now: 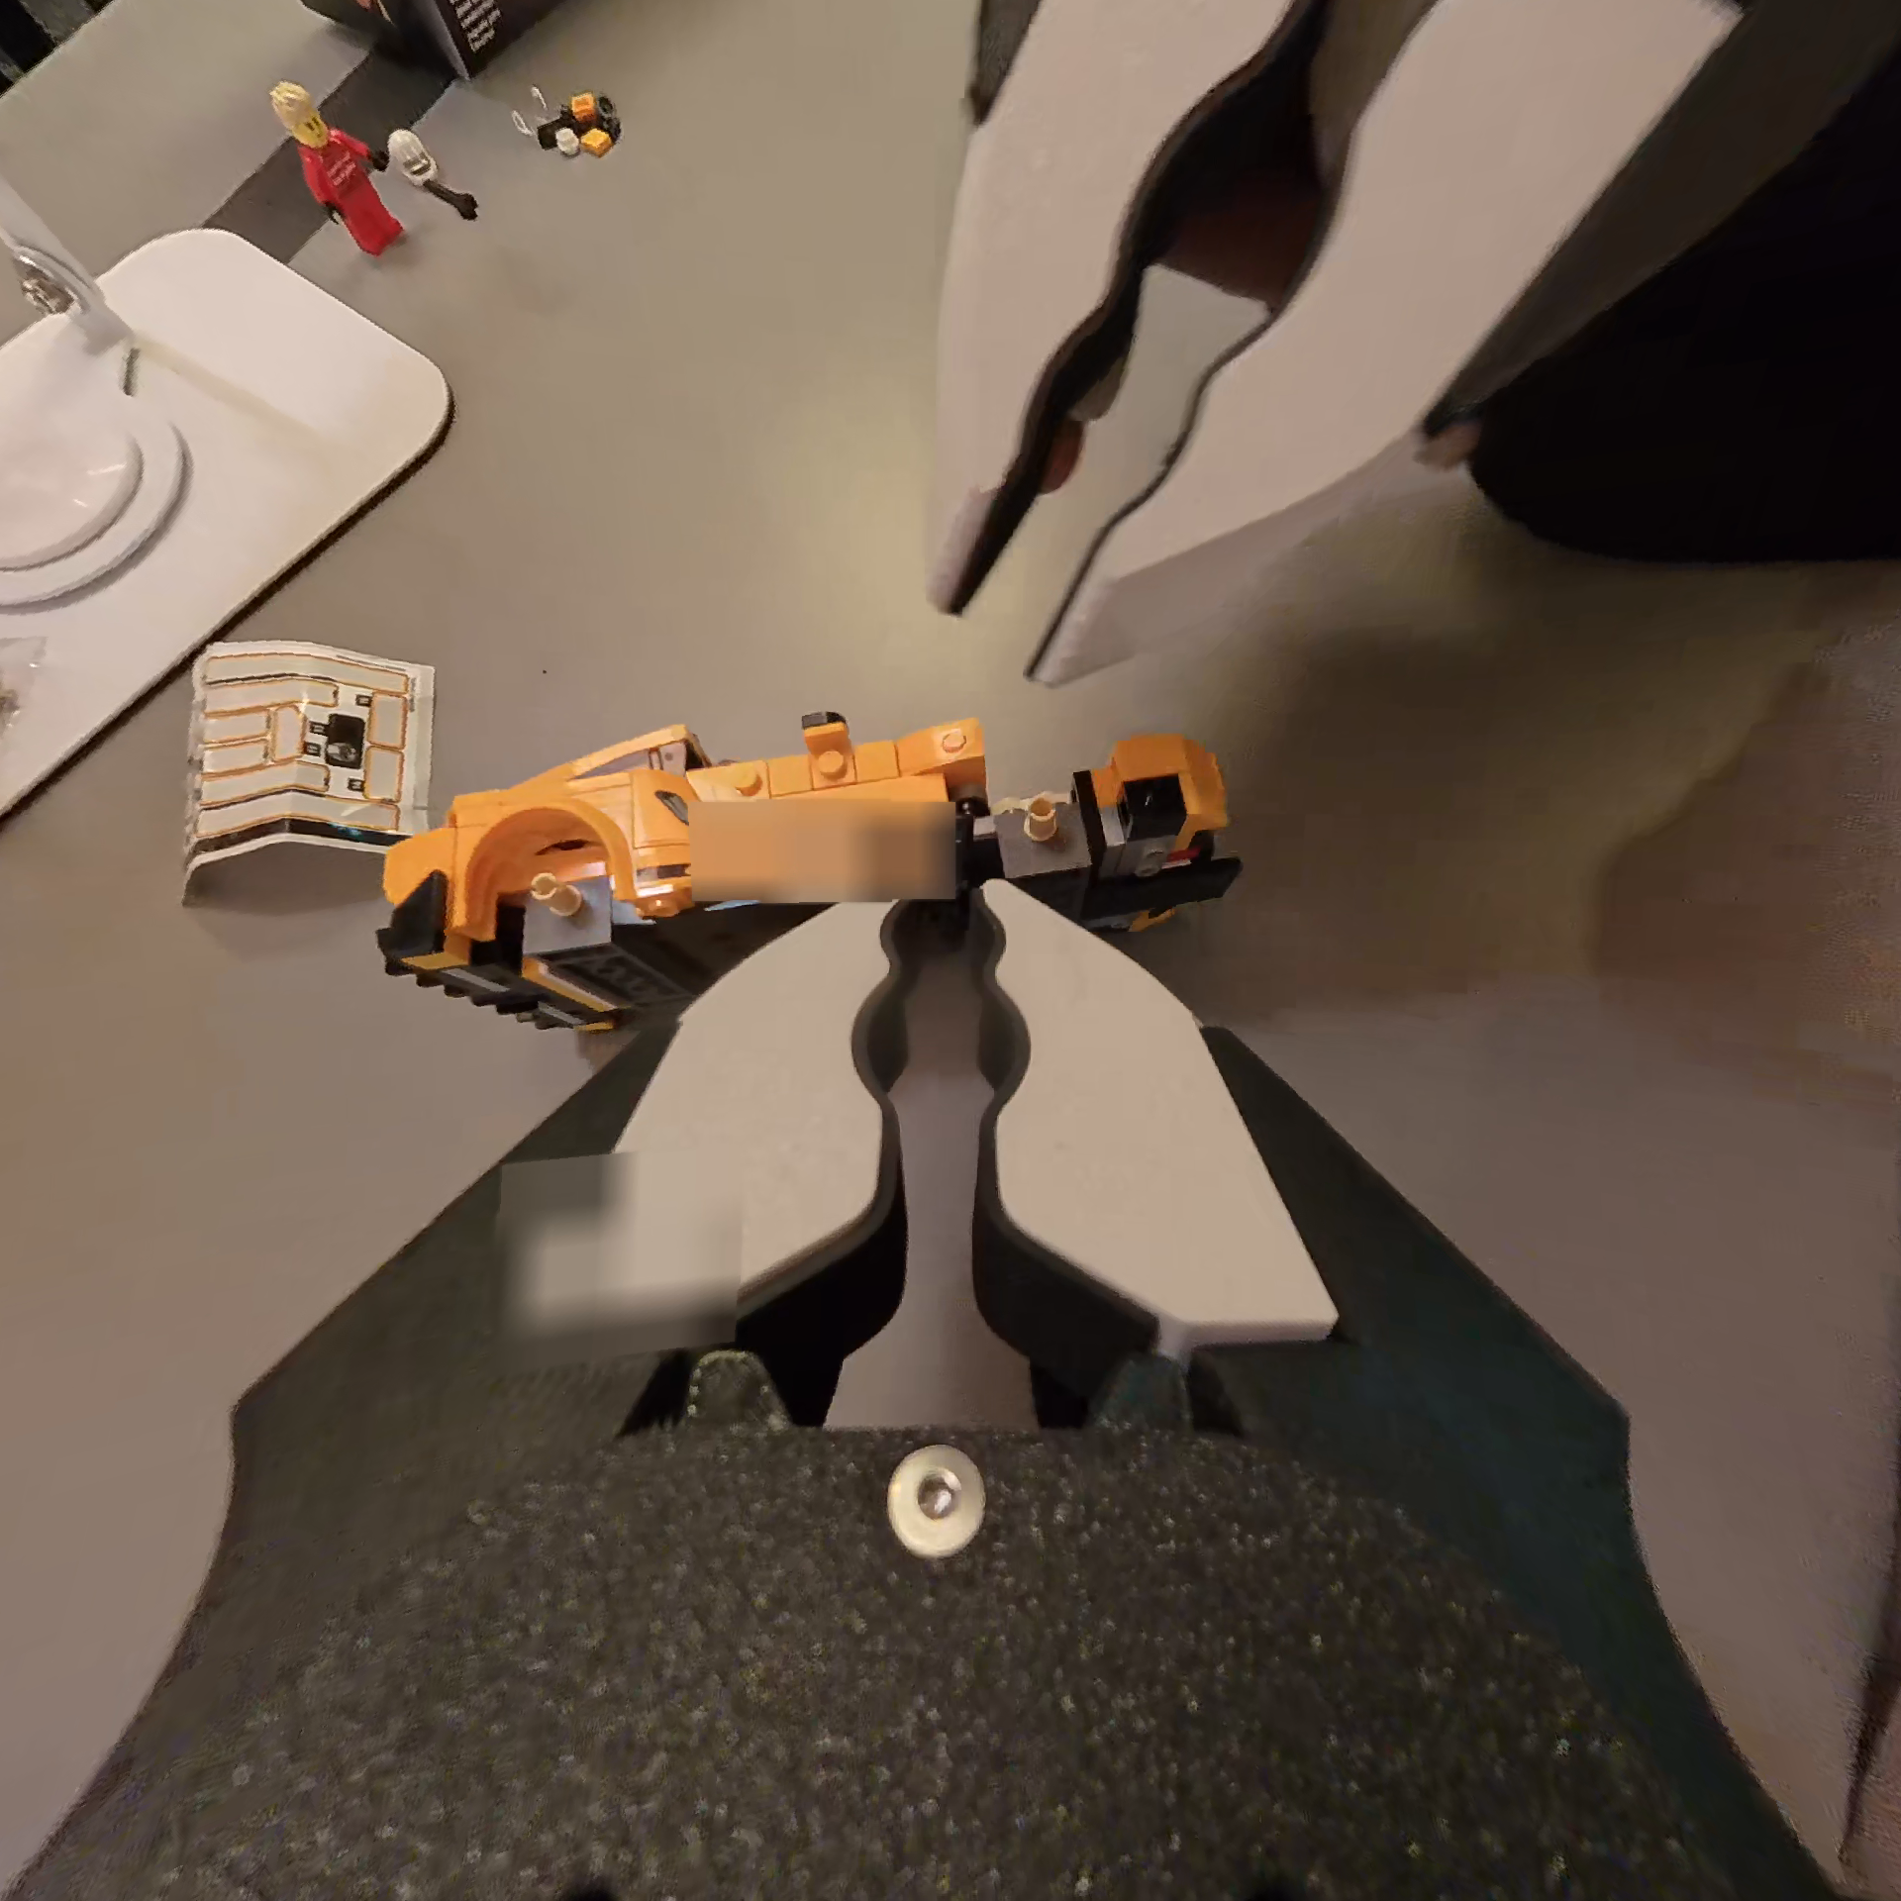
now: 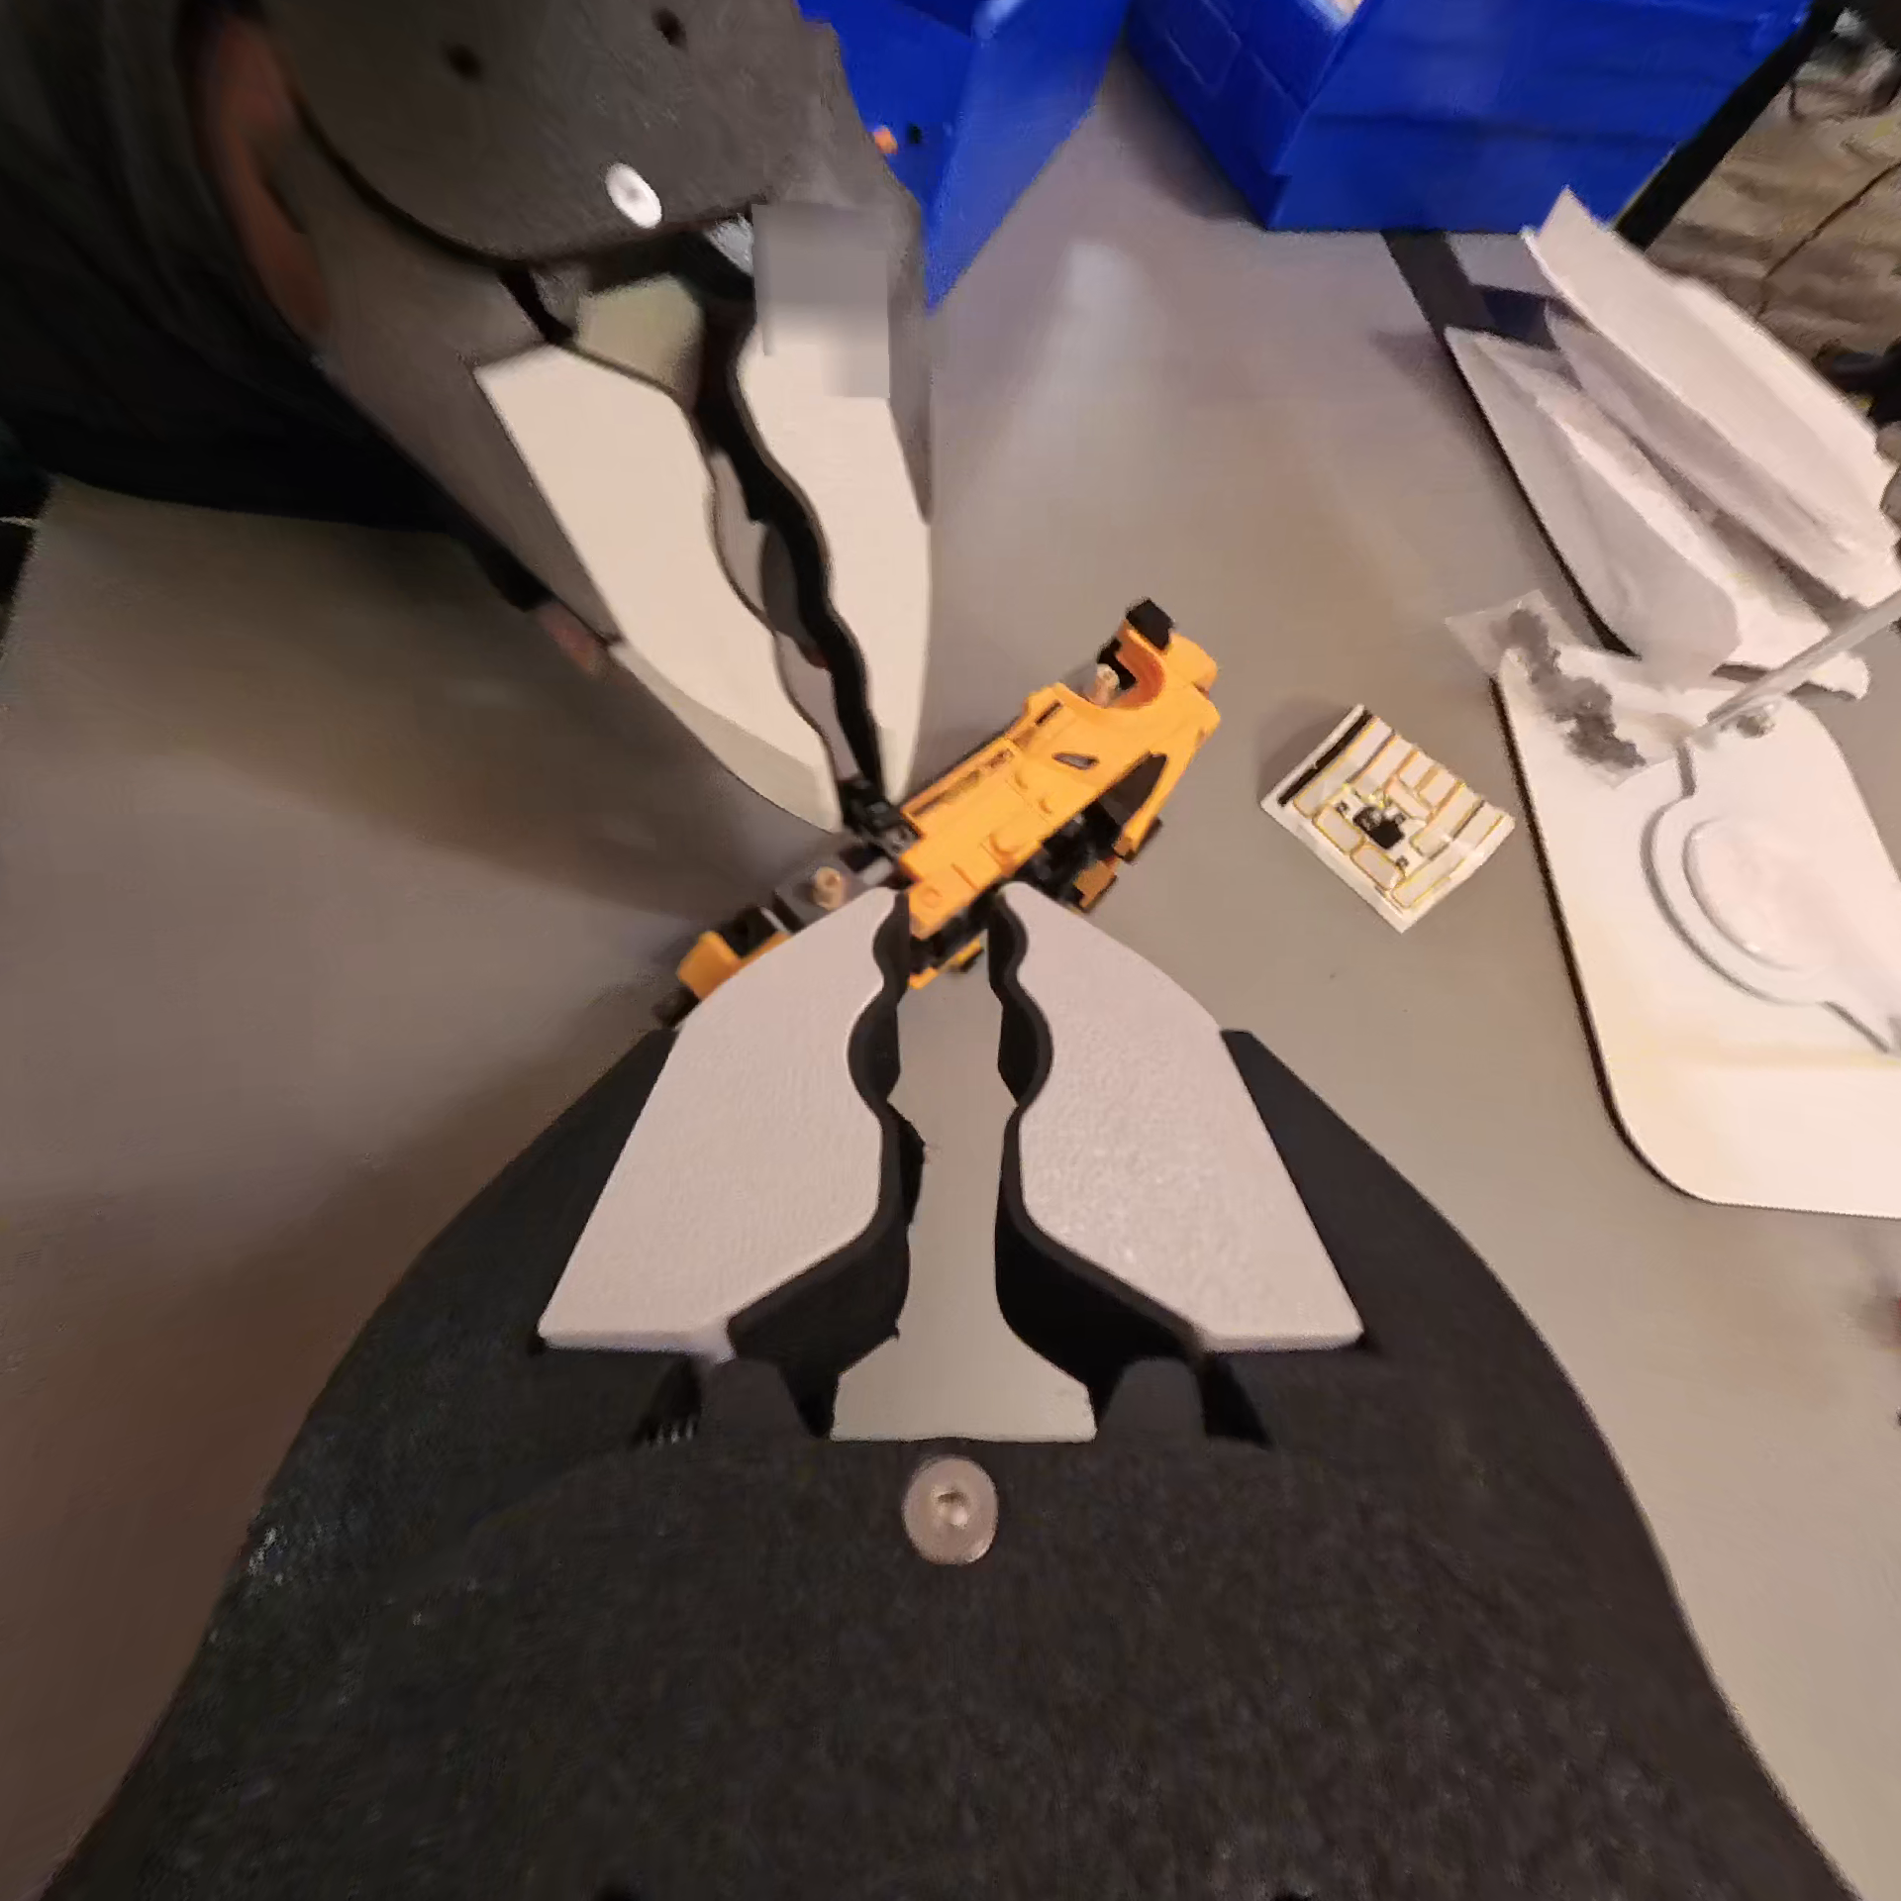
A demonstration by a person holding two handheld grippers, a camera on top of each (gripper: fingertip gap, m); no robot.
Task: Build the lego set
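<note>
1. Presently, the orange and black lego car (image 1: 813,833) is lying on the grey table (image 1: 669,494), tilted so its side and underside are showing in the left wrist view.
2. The left gripper (image 1: 941,910) is pinching the car's dark lower edge near the rear axle, its jaws nearly closed around that thin edge.
3. The right gripper (image 2: 946,926) is reaching over the car's middle; its jaws are standing a little apart, and whether they are gripping the car cannot be told.
4. In the left wrist view, the right gripper (image 1: 1013,628) is appearing blurred above the car, with a gap between its fingers.
5. A curled sticker sheet (image 1: 309,766) is lying just beside the car's front end.
6. A white tray (image 1: 267,411) is sitting near the sheet.
7. A red minifigure (image 1: 345,170) is standing well apart from the car, with a small cluster of loose pieces (image 1: 581,123) near it.
8. Blue bins (image 2: 1389,113) are sitting at the table's far edge in the right wrist view.
</note>
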